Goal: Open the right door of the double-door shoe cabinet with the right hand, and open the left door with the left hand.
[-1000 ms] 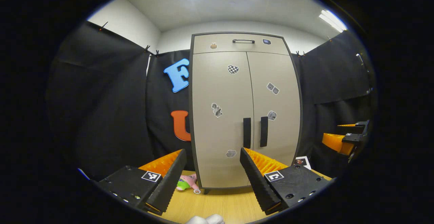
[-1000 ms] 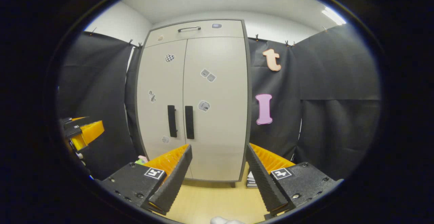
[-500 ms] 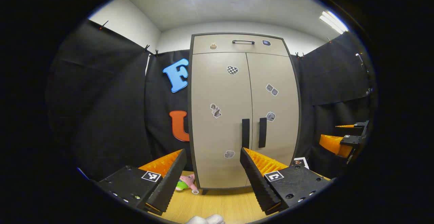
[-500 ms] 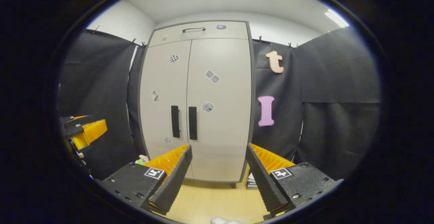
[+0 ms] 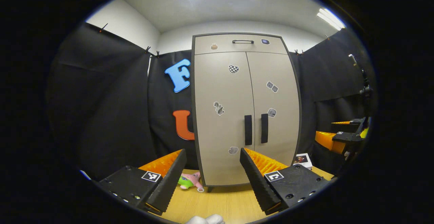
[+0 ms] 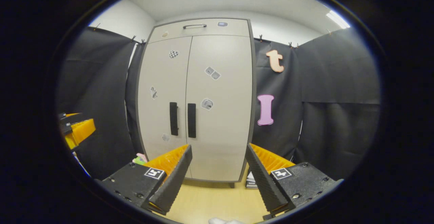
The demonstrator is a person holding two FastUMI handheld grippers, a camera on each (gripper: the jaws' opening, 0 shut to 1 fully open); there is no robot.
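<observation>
A tall beige shoe cabinet [image 5: 237, 91] [image 6: 203, 81] with a dark frame stands ahead on the wooden floor, both doors shut. Two black vertical handles sit side by side at the middle seam: the left door handle [image 5: 248, 130] [image 6: 173, 118] and the right door handle [image 5: 264, 128] [image 6: 191, 120]. My left gripper [image 5: 213, 156] is open, some way short of the cabinet, its fingers framing the lower left door. My right gripper [image 6: 218, 151] is open too, short of the lower right door. Each gripper appears at the edge of the other's view: the right gripper [image 5: 340, 139], the left gripper [image 6: 76, 130].
A drawer with a black handle [image 5: 243, 41] tops the cabinet. A pink and green plush toy [image 5: 190, 180] lies on the floor by the cabinet's left foot. A small box [image 5: 301, 159] and a stack of papers [image 6: 251, 180] lie at its right side. Black cloth walls close in both sides.
Both grippers have shifted only slightly in front of the cabinet; both stay open. In the left gripper view more floor now shows below the cabinet. The doors remain shut.
</observation>
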